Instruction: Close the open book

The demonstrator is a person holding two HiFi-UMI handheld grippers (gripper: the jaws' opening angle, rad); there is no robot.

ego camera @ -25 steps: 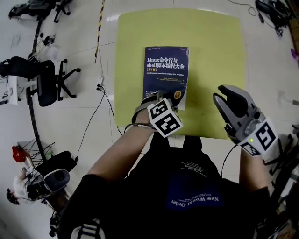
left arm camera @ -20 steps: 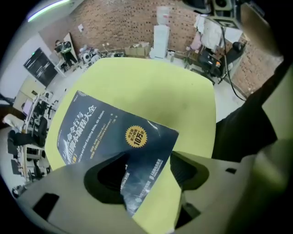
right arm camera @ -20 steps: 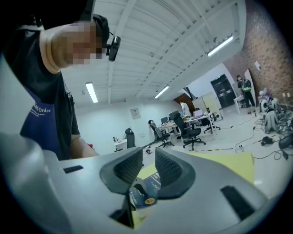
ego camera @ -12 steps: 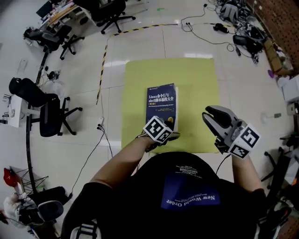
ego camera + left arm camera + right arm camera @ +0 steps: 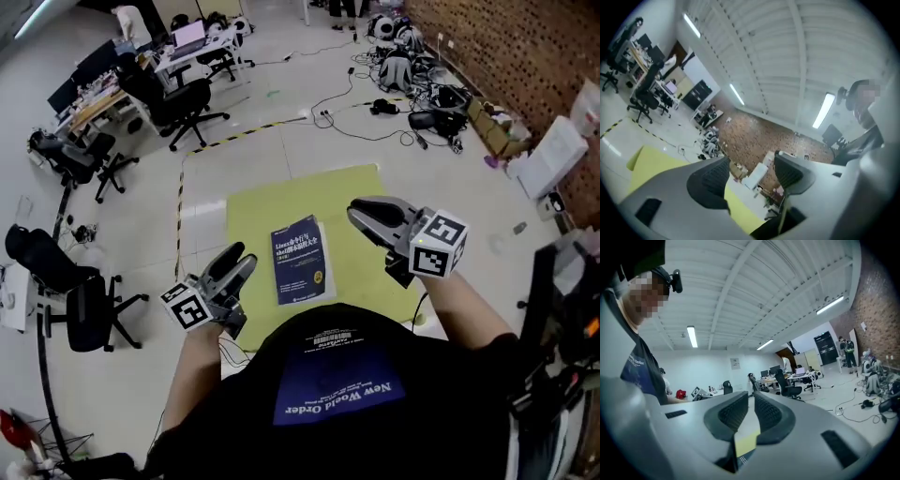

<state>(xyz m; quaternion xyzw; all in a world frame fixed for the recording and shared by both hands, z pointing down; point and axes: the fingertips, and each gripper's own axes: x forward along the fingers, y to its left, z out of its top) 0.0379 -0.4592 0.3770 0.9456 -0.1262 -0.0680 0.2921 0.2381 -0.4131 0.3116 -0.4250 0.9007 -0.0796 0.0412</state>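
head view: the book (image 5: 302,261) lies closed, cover up, on the yellow mat (image 5: 267,199) on the floor, between the two grippers and well below them. its long axis runs almost straight away from the person, with the title end far; the spine seems to be on the left. it looks thick and rather heavy, with a glossy, bendable cover that may slip, so the free long edge on the right is the better place to take hold.

left gripper view: the left gripper (image 5: 241,262) has its jaws wide apart and empty; the book is not seen here.

right gripper view: the right gripper (image 5: 362,214) keeps only a narrow gap and holds nothing. the mat shows through it.
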